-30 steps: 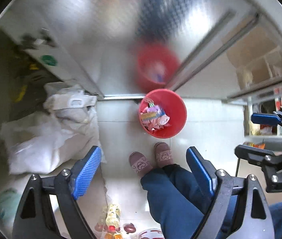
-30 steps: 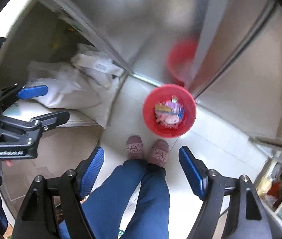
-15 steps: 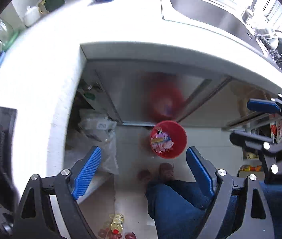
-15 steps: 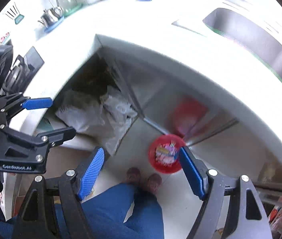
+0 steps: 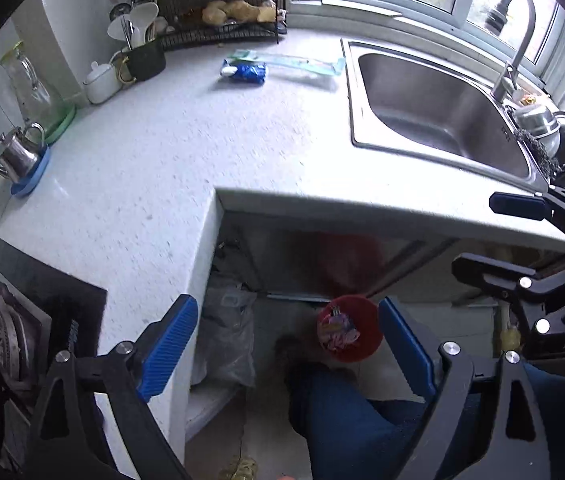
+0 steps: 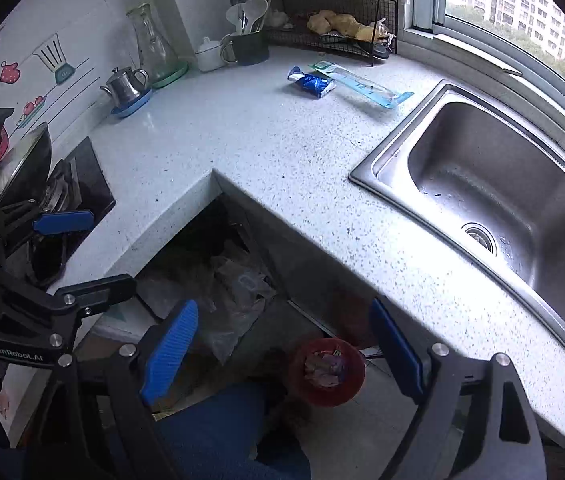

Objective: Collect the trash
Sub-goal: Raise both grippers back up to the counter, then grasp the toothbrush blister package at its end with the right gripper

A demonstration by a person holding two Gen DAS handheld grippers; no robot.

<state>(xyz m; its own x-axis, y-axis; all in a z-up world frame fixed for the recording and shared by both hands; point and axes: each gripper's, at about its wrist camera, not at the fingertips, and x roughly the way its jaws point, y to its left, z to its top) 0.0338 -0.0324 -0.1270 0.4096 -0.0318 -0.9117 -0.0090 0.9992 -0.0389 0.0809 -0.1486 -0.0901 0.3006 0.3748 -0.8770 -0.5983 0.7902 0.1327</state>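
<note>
Both grippers have risen above the countertop (image 6: 266, 152); left gripper (image 5: 288, 346) and right gripper (image 6: 282, 354) are opening, empty; blue packet (image 6: 312, 82) and clear wrapper (image 6: 366, 88) lie near its back edge beside the sink (image 6: 494, 184), unobstructed.

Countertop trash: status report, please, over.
Left gripper and right gripper both opening, empty. Blue wrapper, long packet on counter. Red bin below. Nothing blocking.

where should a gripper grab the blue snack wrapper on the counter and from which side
Judging by its pose, take the blue snack wrapper across its narrow middle, coming straight down from above. It lies flat and slightly puffed on the countertop, apart from the long clear packet beside it, so the fingers can straddle its short width.
</note>
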